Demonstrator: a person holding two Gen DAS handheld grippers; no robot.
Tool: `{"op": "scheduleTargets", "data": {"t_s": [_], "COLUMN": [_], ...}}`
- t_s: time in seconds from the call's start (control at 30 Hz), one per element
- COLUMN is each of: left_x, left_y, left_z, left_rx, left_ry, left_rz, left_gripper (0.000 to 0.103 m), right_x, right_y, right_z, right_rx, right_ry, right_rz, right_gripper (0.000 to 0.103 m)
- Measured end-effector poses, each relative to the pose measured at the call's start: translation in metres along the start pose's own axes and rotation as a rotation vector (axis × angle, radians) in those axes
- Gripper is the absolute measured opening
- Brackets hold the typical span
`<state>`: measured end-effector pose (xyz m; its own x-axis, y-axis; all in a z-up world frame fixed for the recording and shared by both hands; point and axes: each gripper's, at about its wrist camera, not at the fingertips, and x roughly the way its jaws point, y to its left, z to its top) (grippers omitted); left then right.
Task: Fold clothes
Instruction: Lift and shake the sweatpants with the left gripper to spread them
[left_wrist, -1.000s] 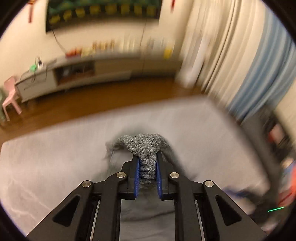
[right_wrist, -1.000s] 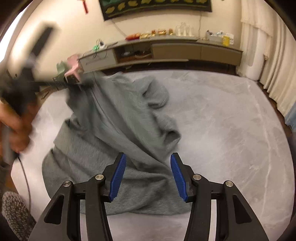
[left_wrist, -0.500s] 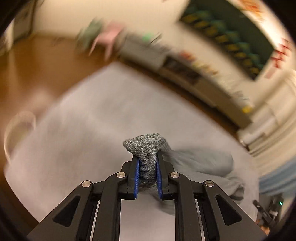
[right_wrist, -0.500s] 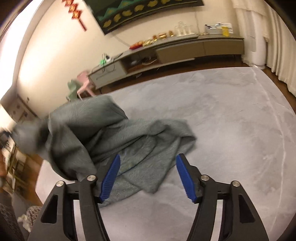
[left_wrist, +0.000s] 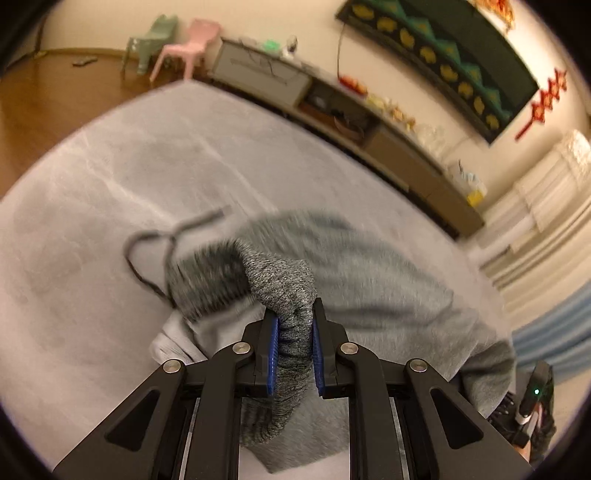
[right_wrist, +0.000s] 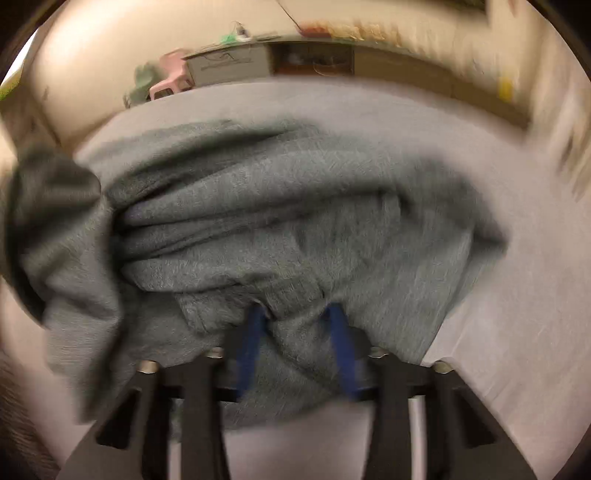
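- We are spreading one grey garment (right_wrist: 295, 206) flat on the grey mat (left_wrist: 110, 177) before the first fold; we judge the task to be at an early stage.
- The garment lies in a rumpled heap on the mat, toward its near edge in the right wrist view, with bare mat showing to the right and behind it.
- Our left gripper (left_wrist: 294, 354) stands nearly closed, its blue pads clamped on the garment's darker ribbed band (left_wrist: 284, 291), which bunches up above the jaws.
- Our right gripper (right_wrist: 295, 350) is closing; a pinch of the garment's body sits between its blue pads, but motion blur prevents us from telling whether the pads already press on it.
- To perform this step well, we complete the right-hand closure on a single edge of fabric, not a wad of layers.
- We then draw the two grippers apart until the cloth between them is taut, and lay it down without dragging it off the mat.
- We keep the dark drawstring (left_wrist: 155, 243), which trails loose over the mat beside the band, clear of the jaws.
- Count: one garment, one mat, two grippers, one drawstring visible.
- Count, background: two small chairs, one pink (left_wrist: 188, 48) and one green (left_wrist: 153, 40), beside one long low cabinet (left_wrist: 332, 110) along the wall.
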<state>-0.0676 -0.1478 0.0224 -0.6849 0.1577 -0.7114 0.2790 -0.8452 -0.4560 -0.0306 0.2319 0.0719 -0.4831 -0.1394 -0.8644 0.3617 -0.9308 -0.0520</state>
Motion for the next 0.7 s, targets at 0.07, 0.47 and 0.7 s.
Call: {"op": "scheduleTargets", "data": {"t_s": [0.07,0.47,0.7], "left_x": [-0.020,0.007,-0.021], "left_y": [0.011,-0.002,-0.029], "left_z": [0.011,-0.009,-0.017], "left_rx": [-0.030,0.053,0.223], "left_ry": [-0.074,0.043,0.008], "left_rz": [-0.017,0.128,0.185], "left_gripper": [0.015,0.018,0.037], "right_x": [-0.033,-0.083,-0.083], "right_y": [-0.024,-0.214,-0.191], "right_z": [0.009,-0.051,-0.046], "right_rx": [0.058,0.733,0.650], "right_ry": [-0.100,-0.097,-0.115], "right_rz": [-0.077,0.022,0.083], "right_gripper": [0.012,0.010,0.068]}}
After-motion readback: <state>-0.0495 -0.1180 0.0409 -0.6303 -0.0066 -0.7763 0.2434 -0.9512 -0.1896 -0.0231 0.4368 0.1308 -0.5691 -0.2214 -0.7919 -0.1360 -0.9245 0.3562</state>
